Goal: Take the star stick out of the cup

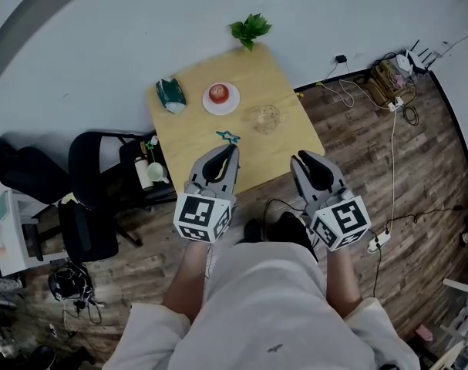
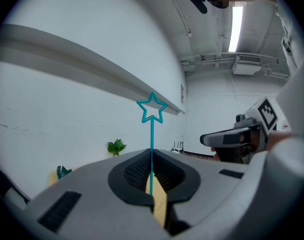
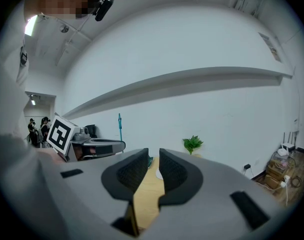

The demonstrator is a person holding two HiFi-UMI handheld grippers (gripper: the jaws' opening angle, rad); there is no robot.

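Star stick (image 2: 152, 139) stands upright, pinched by its lower stem in the clenched left hand-held gripper (image 2: 152, 170). Likely light, thin, bendable: grip low, gently. Right hand-held gripper (image 3: 153, 170) is released, empty.

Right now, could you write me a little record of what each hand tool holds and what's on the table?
Left gripper: shut on the star stick, star end up
Right gripper: jaws slightly apart, empty
Cup: clear, on the table, stick already out
Also on table: plate with red fruit, green packet
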